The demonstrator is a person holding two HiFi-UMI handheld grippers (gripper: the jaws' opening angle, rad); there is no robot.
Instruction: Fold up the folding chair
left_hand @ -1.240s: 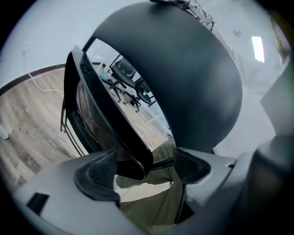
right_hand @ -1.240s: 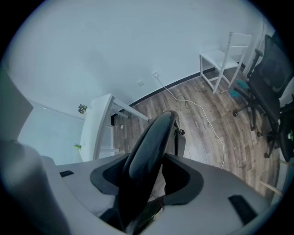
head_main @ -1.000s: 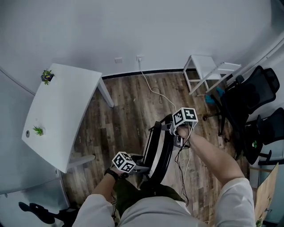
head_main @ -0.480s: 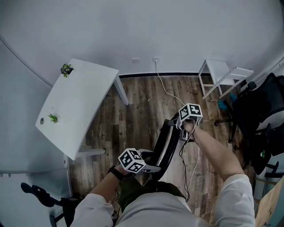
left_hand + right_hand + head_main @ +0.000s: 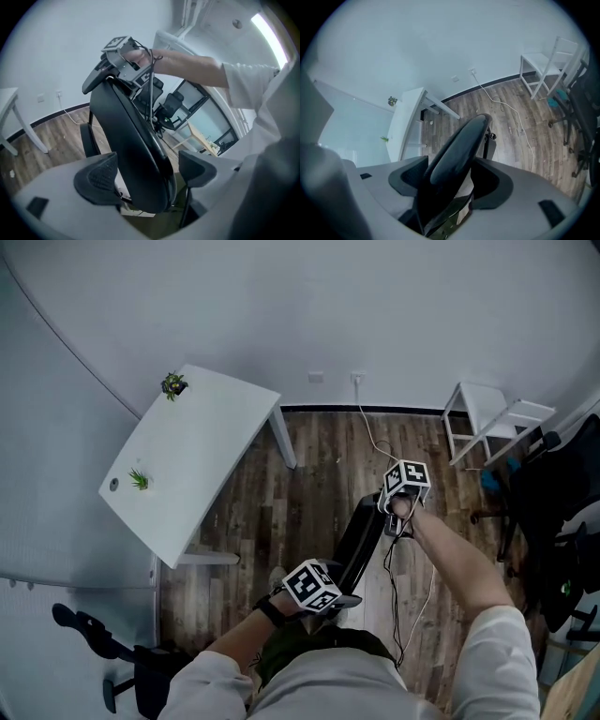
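Observation:
The black folding chair (image 5: 361, 540) stands on the wood floor, its seat and back drawn together into one narrow slab. My right gripper (image 5: 389, 519) sits over the top edge of the backrest (image 5: 457, 150). Its jaws have just been opening, and the edge stands close between the pads. My left gripper (image 5: 342, 599) is at the chair's near lower end. There the rounded panel edge (image 5: 140, 183) lies between open jaws, against the left pad (image 5: 98, 180) and with a thin gap to the right one. The right gripper (image 5: 105, 77) also shows at the chair's top in the left gripper view.
A white table (image 5: 197, 456) carrying two small plants stands to the left. A white frame chair (image 5: 492, 418) is at the back right, with black office chairs (image 5: 562, 512) along the right. A white cable (image 5: 375, 442) runs from the wall socket across the floor past the chair.
My left gripper has risen and moved right with the chair's near end. The chair has closed from an open V into one slab. My right gripper has stayed at the backrest top.

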